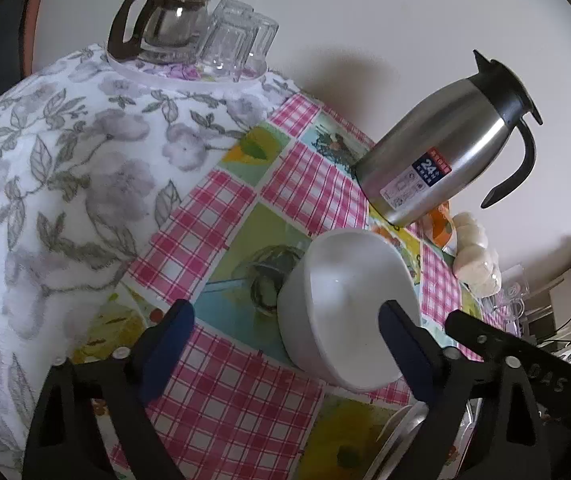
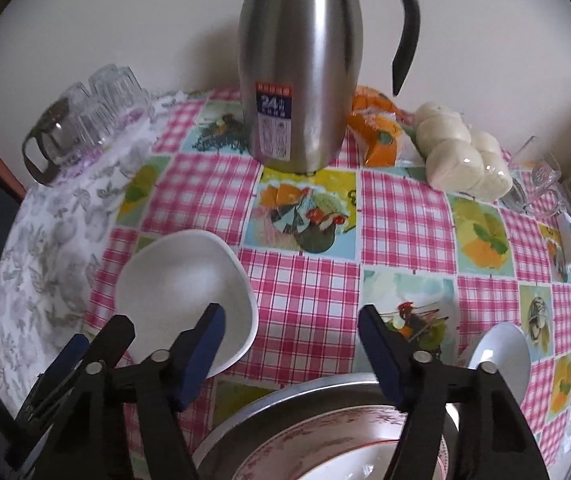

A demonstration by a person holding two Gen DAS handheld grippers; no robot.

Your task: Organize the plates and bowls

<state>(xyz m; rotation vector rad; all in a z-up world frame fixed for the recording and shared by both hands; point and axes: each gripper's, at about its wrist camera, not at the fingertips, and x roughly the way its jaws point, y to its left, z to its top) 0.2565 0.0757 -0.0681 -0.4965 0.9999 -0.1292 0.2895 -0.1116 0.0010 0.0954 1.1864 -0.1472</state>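
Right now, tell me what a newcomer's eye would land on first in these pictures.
The tall steel thermos jug with its black handle dominates, standing at the back of the pink checked tablecloth by the wall. Next comes the white bowl at the near left, with the left hand-held gripper open around it. At the near edge, a metal tray holds a red-patterned plate beneath the right hand-held gripper.

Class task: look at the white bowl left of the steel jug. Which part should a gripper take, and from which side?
Probably the rim. The white bowl sits upright and open, and its wall is thin, so one finger goes inside and one outside, coming down from above. The left gripper is already nearest, its open jaws straddling the near rim. The bowl looks too wide to span whole.
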